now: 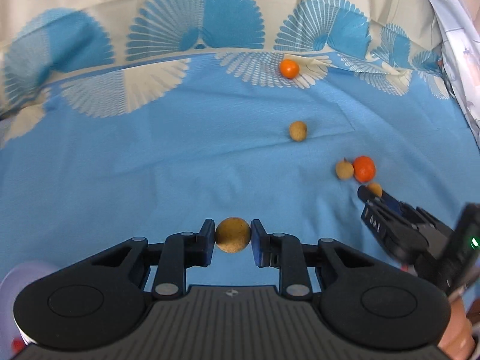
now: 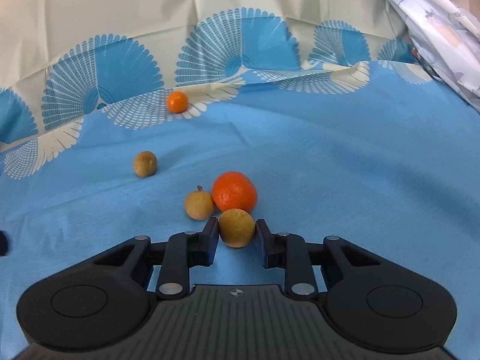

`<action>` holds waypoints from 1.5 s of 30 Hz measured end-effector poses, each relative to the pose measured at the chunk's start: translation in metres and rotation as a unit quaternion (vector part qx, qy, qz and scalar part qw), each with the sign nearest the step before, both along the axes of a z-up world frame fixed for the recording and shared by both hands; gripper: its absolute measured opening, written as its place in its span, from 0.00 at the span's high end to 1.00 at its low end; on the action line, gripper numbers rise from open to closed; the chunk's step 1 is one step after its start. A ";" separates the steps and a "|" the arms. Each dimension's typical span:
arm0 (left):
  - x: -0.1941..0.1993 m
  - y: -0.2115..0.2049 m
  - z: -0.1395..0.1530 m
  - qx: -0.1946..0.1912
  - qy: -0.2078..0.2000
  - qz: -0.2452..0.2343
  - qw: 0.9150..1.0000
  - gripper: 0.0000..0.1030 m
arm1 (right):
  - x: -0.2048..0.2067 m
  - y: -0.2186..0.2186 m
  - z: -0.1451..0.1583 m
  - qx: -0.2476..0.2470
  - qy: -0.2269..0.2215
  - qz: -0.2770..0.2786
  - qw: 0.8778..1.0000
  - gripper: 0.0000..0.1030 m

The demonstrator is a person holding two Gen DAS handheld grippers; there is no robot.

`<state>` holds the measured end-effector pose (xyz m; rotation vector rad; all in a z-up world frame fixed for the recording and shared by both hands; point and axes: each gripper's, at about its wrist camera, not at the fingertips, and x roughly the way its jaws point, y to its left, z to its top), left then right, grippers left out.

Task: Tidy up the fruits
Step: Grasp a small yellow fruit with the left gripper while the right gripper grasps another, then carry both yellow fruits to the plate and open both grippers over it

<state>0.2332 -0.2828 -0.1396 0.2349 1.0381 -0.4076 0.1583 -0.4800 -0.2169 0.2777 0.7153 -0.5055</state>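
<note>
Currently both tongs are closed on brown fruits, the left tongs (image 1: 232, 235) holding one (image 1: 232, 234) above the blue cloth (image 1: 150, 165), the right tongs (image 2: 236, 234) gripping another (image 2: 236, 227) touching an orange (image 2: 234, 192); next, presumably, each fruit is carried to its group.

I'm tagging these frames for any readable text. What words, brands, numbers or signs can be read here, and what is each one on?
"DAS": pale, blurred letters on the side of the right hand-held gripper in the left wrist view; the reading is uncertain.
Small round cross mark, no letters, on each gripper's ribbed base.
The fruits and the blue cloth carry no writing.
</note>
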 end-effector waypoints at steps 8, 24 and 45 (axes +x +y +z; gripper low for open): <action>-0.078 0.084 0.054 0.008 0.001 0.044 0.999 0.73 | -0.066 0.048 0.068 -0.012 -0.023 0.062 0.998 0.73; -0.189 0.228 0.113 -0.009 -0.030 0.127 0.991 0.73 | -0.165 0.215 0.166 0.026 -0.025 0.229 0.973 0.73; -0.236 0.295 0.133 -0.069 -0.056 0.173 0.981 0.73 | -0.214 0.299 0.213 -0.025 -0.049 0.306 0.950 0.73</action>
